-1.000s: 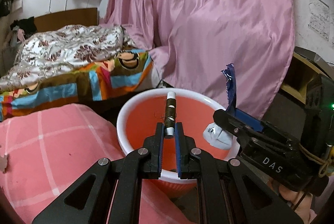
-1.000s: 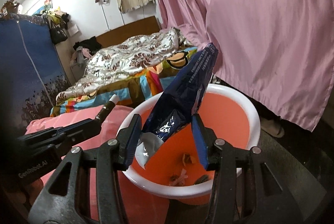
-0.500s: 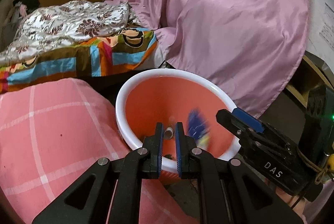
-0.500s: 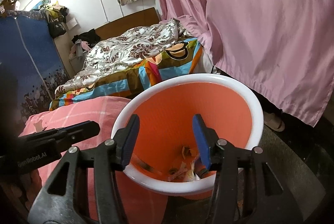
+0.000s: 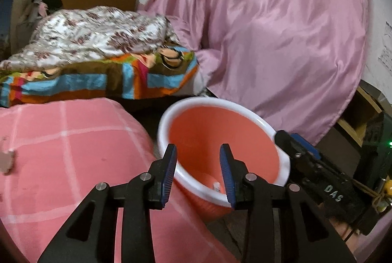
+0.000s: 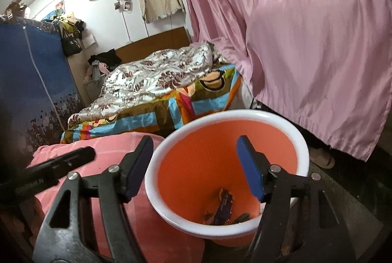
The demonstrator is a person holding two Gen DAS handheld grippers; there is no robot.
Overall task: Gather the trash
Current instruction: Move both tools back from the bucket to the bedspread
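Pink bedding beside bin, contents half-hidden

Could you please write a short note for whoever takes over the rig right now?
Left gripper: empty, jaws opening, at the bin rim.
Right gripper: empty, jaws opening, above the bin.
Wrapper and small scraps lie at the bin's bottom.
Done: both grippers hold nothing; trash is binned.
Left: check the pink blanket and the floor for more trash.
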